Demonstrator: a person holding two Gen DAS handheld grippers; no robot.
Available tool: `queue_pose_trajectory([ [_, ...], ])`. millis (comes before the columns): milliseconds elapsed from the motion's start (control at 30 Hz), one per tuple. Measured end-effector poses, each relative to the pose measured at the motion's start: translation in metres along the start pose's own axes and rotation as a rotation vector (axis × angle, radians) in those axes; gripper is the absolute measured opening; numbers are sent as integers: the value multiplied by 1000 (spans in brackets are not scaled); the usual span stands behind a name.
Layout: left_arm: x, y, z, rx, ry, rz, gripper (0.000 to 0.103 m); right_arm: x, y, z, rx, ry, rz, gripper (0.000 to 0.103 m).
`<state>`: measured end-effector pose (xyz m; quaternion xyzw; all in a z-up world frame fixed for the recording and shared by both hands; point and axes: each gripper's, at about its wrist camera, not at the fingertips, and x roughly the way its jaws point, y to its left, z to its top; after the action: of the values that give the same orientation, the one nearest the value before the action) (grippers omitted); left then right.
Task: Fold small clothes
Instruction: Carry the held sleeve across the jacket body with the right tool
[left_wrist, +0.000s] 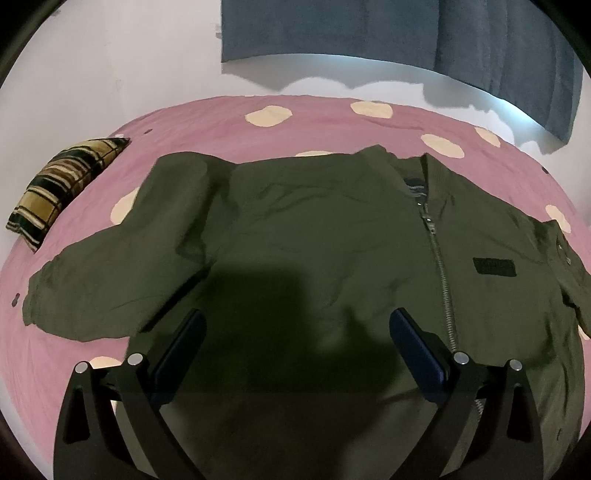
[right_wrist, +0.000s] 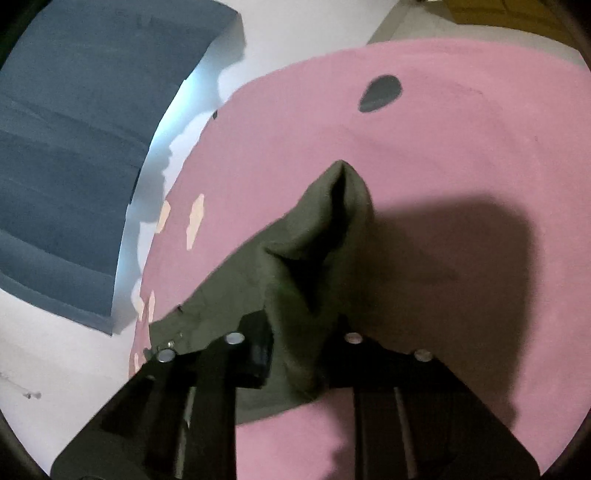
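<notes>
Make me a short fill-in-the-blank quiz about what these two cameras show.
1. The green jacket lies on a bedspread whose main colour is ____.
2. The jacket's front closes with a ____.
3. The left gripper has its jaws ____ above the jacket.
4. The right gripper is shut on a bunched fold of the ____.

Missing words: pink; zip; open; jacket

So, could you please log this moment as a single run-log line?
left gripper: open above jacket | right gripper: shut on sleeve | bedsheet: pink
</notes>
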<state>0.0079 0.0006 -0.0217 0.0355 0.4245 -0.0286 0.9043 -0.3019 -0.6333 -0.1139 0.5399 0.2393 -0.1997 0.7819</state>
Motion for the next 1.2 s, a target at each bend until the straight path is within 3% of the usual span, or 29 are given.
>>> queue_pose_trajectory([
  [67, 0, 9, 0, -23, 2, 15, 99, -7, 19, -1, -23, -40, -5, 14],
  [167, -1, 27, 2, -63, 0, 27, 99, -21, 54, -5, -55, -90, 55, 13],
  [333, -1, 58, 3, -125, 16, 14, 99, -42, 141, -16, -175, -141, 142, 13],
  [467, -4, 78, 2, -148, 7, 9, 99, -50, 229, -48, -332, -135, 233, 13],
  [600, -14, 94, 3, -134, -40, 45, 99, -30, 307, -92, -474, -71, 280, 13],
  [800, -21, 112, 3, -156, -67, 34, 99, 22, 396, -184, -696, 17, 263, 13],
  [967, -24, 119, 5, -181, -76, 24, 99, 72, 428, -266, -838, 118, 221, 13],
  [1200, -25, 121, 4, -197, -70, 15, 99, 133, 439, -375, -992, 276, 135, 13],
])
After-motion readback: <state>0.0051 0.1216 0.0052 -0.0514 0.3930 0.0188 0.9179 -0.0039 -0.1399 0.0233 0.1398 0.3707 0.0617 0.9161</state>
